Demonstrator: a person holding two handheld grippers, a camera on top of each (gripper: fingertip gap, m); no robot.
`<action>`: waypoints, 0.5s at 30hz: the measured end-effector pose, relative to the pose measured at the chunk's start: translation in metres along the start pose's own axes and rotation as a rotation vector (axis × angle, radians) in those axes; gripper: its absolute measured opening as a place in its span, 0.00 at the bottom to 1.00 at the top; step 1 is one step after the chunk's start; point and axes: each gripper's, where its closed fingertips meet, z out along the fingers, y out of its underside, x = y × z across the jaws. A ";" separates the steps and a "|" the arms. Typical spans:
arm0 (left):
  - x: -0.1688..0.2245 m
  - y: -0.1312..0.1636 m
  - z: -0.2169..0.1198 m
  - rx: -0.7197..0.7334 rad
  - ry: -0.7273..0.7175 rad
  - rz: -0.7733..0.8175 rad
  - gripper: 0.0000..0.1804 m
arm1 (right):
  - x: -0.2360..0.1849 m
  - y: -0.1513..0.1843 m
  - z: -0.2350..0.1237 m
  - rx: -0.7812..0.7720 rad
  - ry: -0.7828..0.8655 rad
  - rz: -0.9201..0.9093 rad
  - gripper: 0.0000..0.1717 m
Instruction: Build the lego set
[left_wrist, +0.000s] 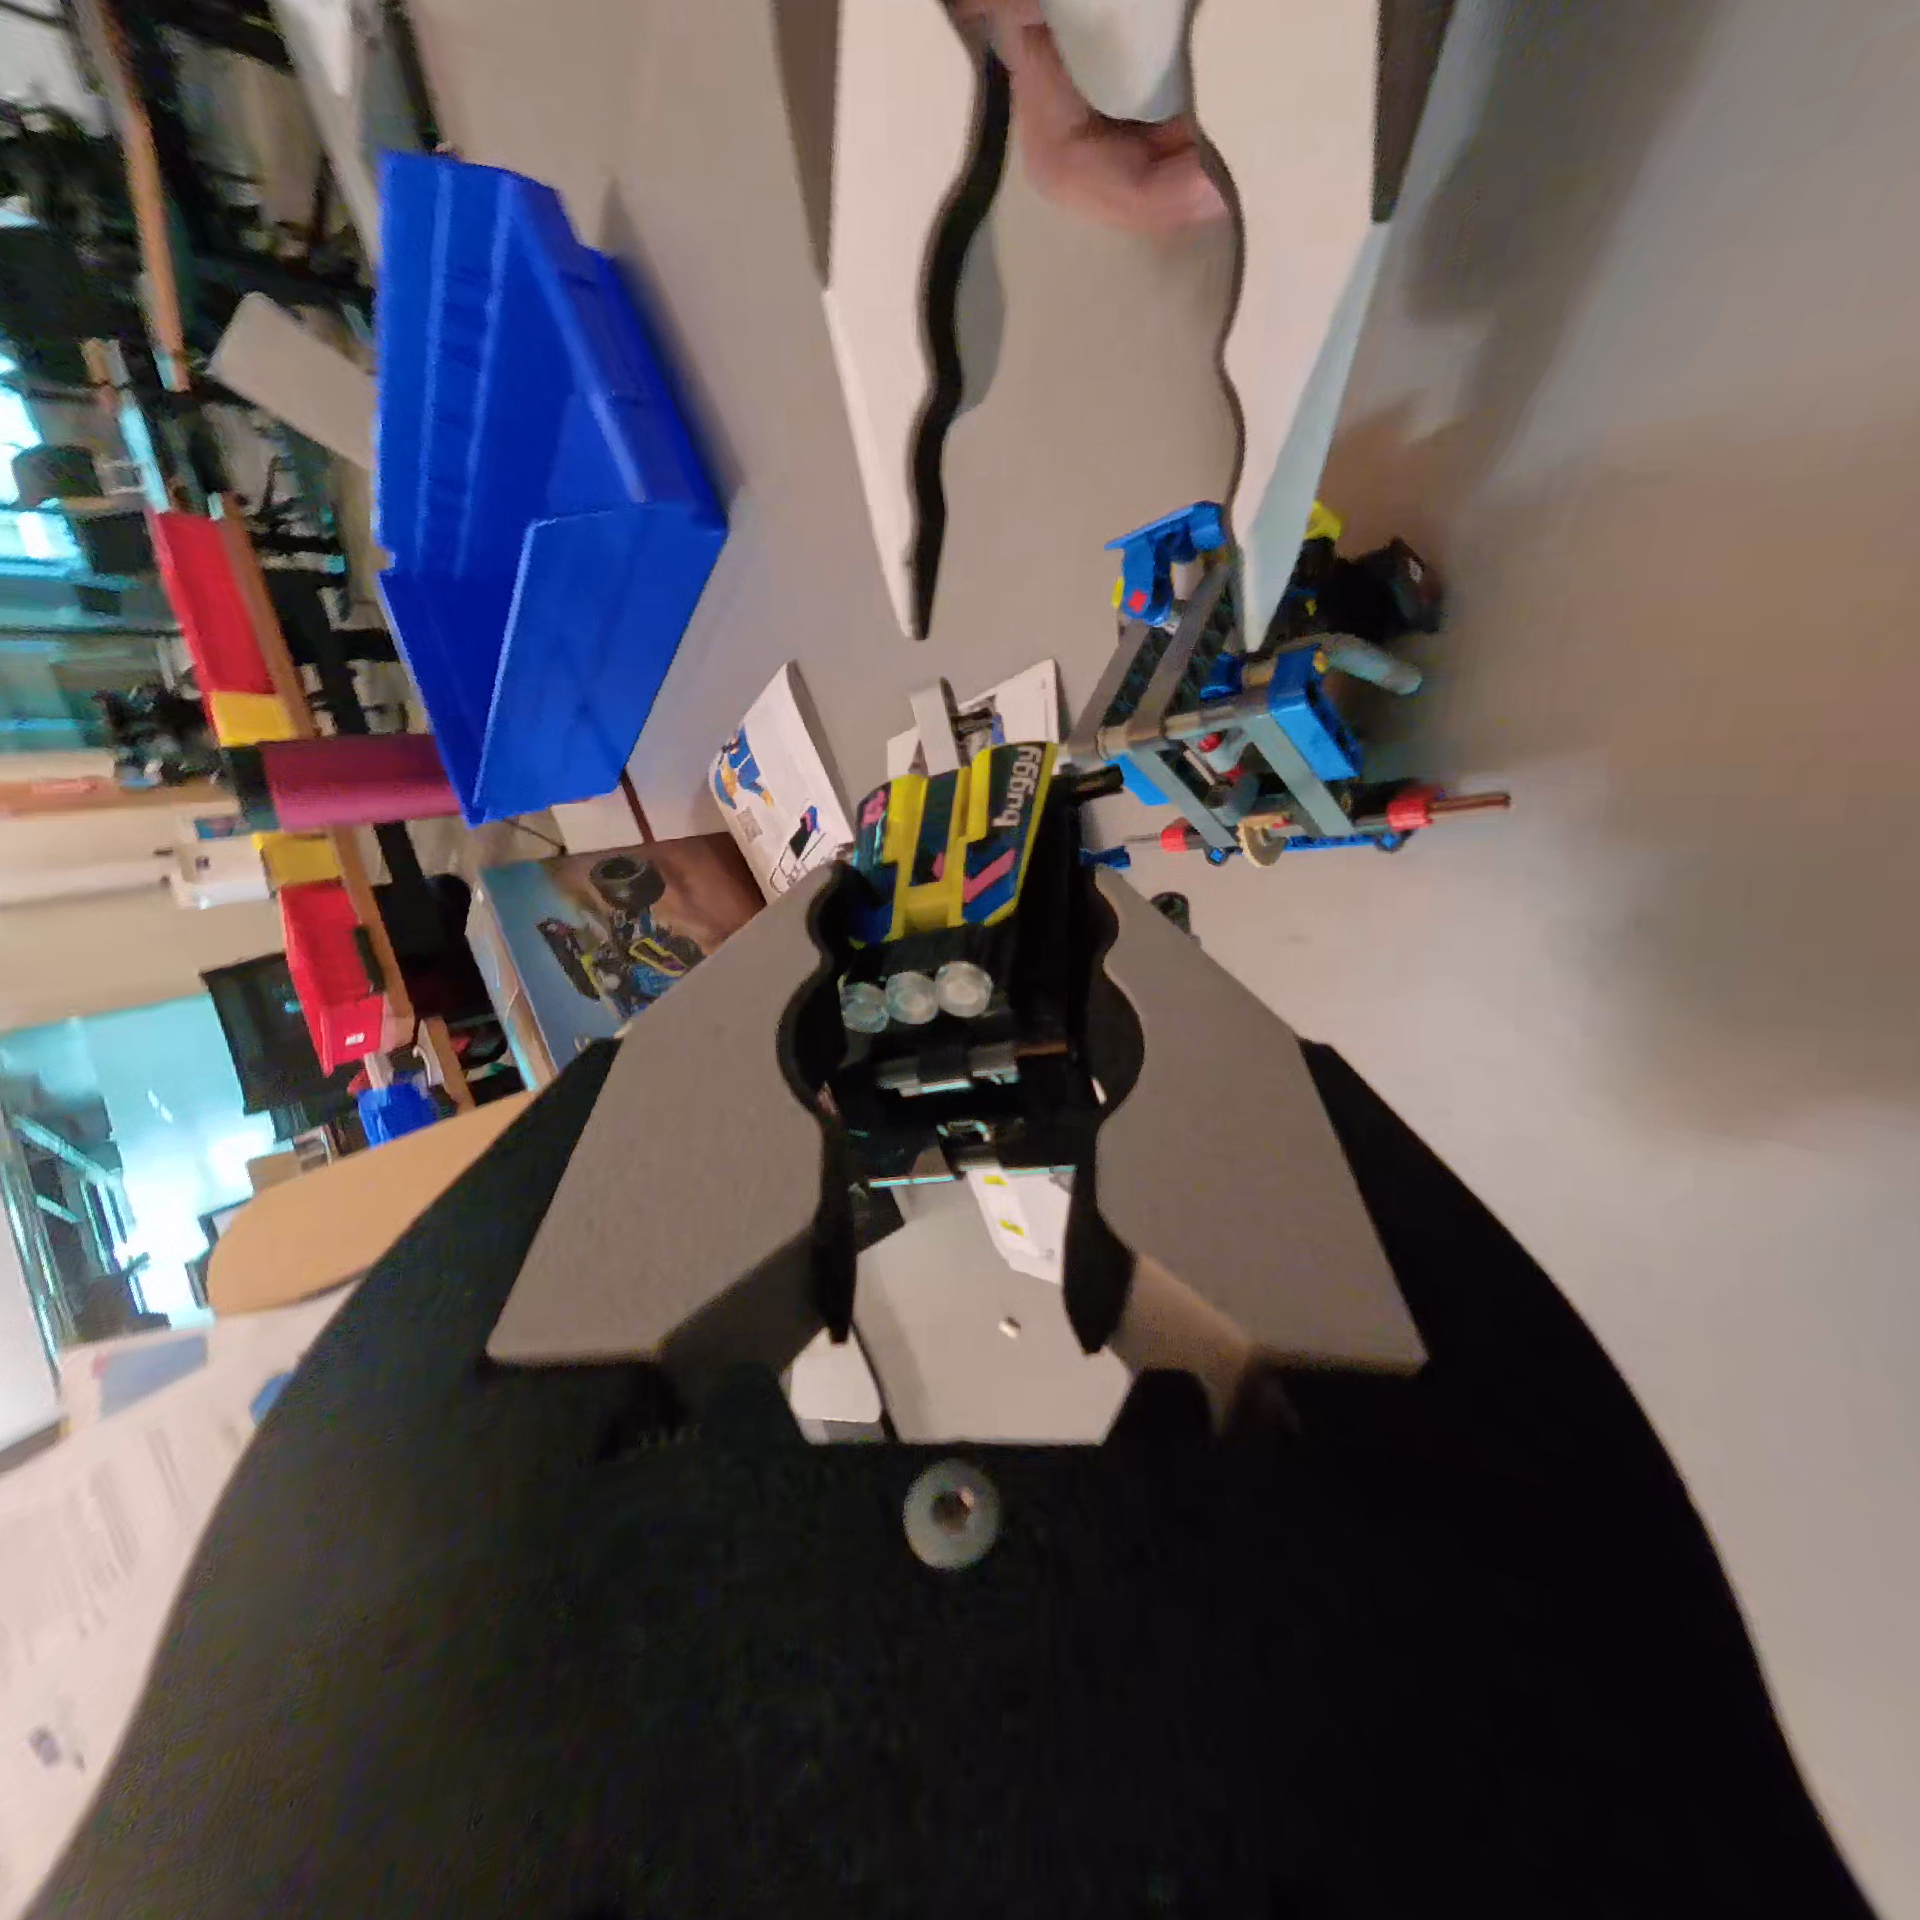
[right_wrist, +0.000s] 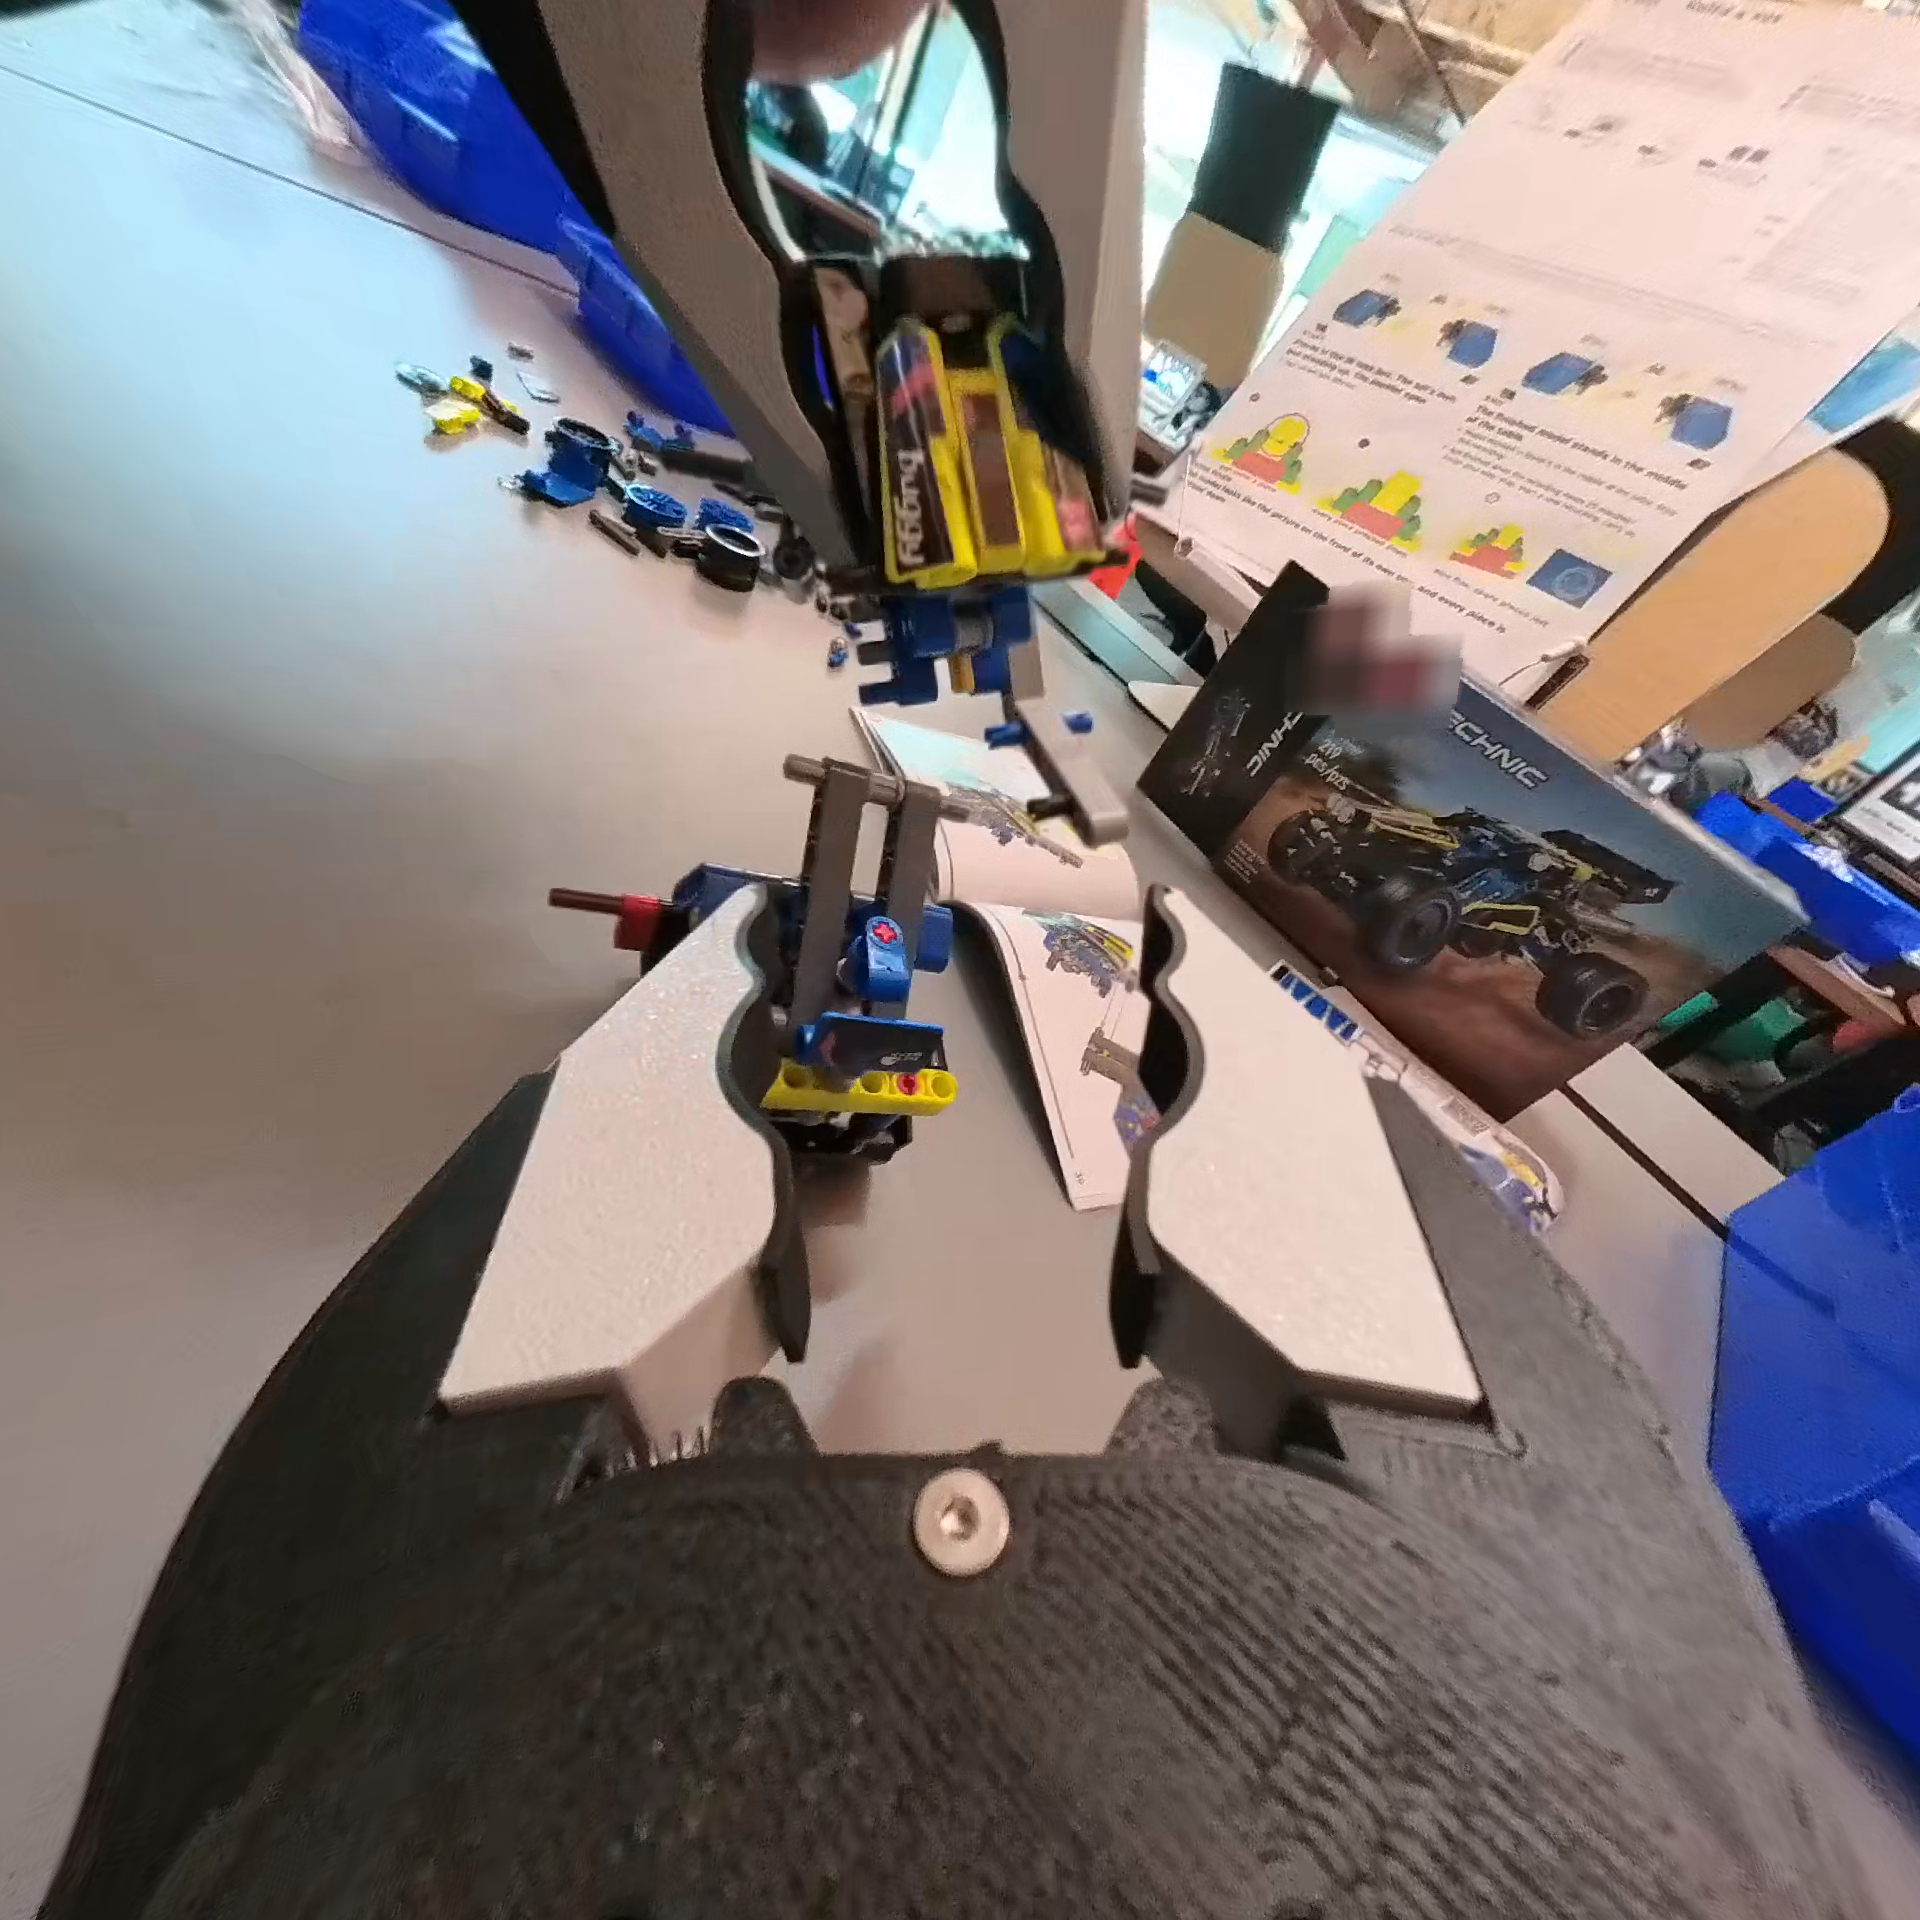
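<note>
My left gripper (left_wrist: 961, 904) is shut on a black and yellow brick body panel (left_wrist: 951, 862) with three clear round studs. It holds the panel above the grey table (left_wrist: 1558, 1039). In the right wrist view this gripper (right_wrist: 966, 540) hangs from the top with the panel (right_wrist: 956, 468) and a blue and grey sub-assembly below it. A blue and grey brick chassis (right_wrist: 862, 904) with red-tipped axles stands between my right gripper's fingers (right_wrist: 956, 914). It is close to the left finger and well apart from the right one, so that gripper is open. In the left wrist view the right gripper (left_wrist: 1086, 623) stands over the chassis (left_wrist: 1236, 727).
An open instruction booklet (right_wrist: 1070, 987) lies beside the chassis and the set's box (right_wrist: 1455, 883) stands to the right. Several loose brick parts (right_wrist: 644, 499) lie at the far left. A blue bin (left_wrist: 520, 499) stands beyond, another (right_wrist: 1818, 1351) at the right edge. My hands' fingertips stand some 6 cm from each other.
</note>
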 end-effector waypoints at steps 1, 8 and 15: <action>-0.001 0.000 0.003 -0.012 0.032 0.027 0.22 | 0.002 -0.001 -0.001 0.015 0.011 -0.013 0.38; -0.004 -0.006 0.013 -0.037 0.284 0.040 0.22 | 0.007 -0.009 0.000 0.046 -0.043 0.013 0.41; -0.006 -0.012 0.021 -0.132 0.452 0.016 0.22 | 0.004 0.001 0.001 0.043 -0.104 0.104 0.37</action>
